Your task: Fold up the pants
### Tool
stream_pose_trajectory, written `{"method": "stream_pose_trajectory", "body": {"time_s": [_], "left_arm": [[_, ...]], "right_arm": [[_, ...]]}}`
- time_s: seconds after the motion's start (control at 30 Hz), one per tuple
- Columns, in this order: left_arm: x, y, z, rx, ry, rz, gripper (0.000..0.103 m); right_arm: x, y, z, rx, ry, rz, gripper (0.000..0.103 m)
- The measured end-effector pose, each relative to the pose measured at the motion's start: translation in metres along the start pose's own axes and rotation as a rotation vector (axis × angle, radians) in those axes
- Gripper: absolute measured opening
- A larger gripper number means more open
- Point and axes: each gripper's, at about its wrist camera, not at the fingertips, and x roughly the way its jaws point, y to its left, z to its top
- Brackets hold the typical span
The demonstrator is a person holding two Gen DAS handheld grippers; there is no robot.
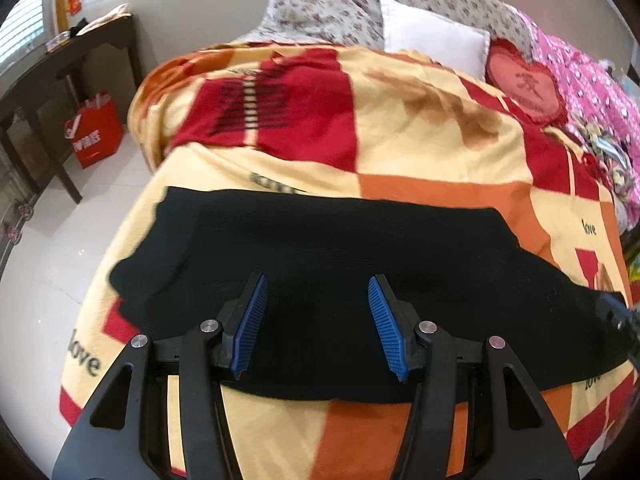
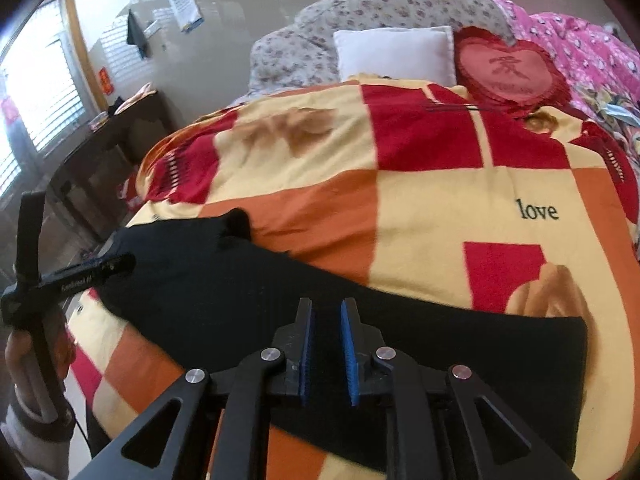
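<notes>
Black pants (image 1: 320,248) lie flat across the near part of a bed, on a red, orange and yellow blanket (image 1: 420,152). My left gripper (image 1: 318,294) is wide open and empty, hovering above the middle of the pants. In the right wrist view the pants (image 2: 460,344) run from the left edge to the lower right. My right gripper (image 2: 327,312) hangs over them with its blue pads (image 2: 348,344) a narrow gap apart and nothing between them. The left gripper's body (image 2: 68,280) shows at the left edge there.
Pillows stand at the head of the bed: a white one (image 1: 436,38), a red heart cushion (image 1: 524,84) and a pink quilt (image 1: 592,80). A dark table (image 1: 52,80) and a red bag (image 1: 94,128) stand on the white floor left of the bed.
</notes>
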Motion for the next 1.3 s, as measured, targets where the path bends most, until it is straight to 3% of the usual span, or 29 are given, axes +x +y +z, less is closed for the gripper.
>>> {"method": "stream_pose_trajectory", "body": {"time_s": [0.27,0.43,0.5,0.67,0.8,0.97,1.17,1.3], "left_arm": [[0.008,0.032,-0.017,-0.065,0.032,0.038,0.052],[0.018,0.03,-0.02,-0.051,0.039,0.061,0.055],[0.019,0.028,-0.02,-0.041,0.039,0.057,0.062],[0.015,0.028,-0.02,-0.038,0.038,0.058,0.062],[0.002,0.026,-0.017,-0.053,0.018,0.016,0.062],[-0.01,0.0,-0.013,0.006,0.003,-0.028,0.062],[-0.012,-0.044,-0.013,0.093,0.013,-0.094,0.062],[-0.008,-0.079,-0.016,0.168,0.048,-0.18,0.062]], "right_arm": [[0.007,-0.001,-0.024,-0.004,0.057,-0.001,0.016],[0.015,-0.008,-0.034,-0.005,0.093,-0.003,0.016],[0.014,-0.008,-0.036,-0.006,0.087,-0.002,0.016],[0.003,-0.009,-0.033,-0.005,0.085,-0.013,0.016],[-0.009,-0.012,-0.03,0.0,0.054,-0.05,0.017],[-0.008,-0.02,-0.032,0.012,0.067,-0.136,0.018],[0.001,-0.025,-0.036,0.023,0.092,-0.159,0.019],[-0.005,-0.03,-0.038,0.034,0.075,-0.131,0.019]]}}
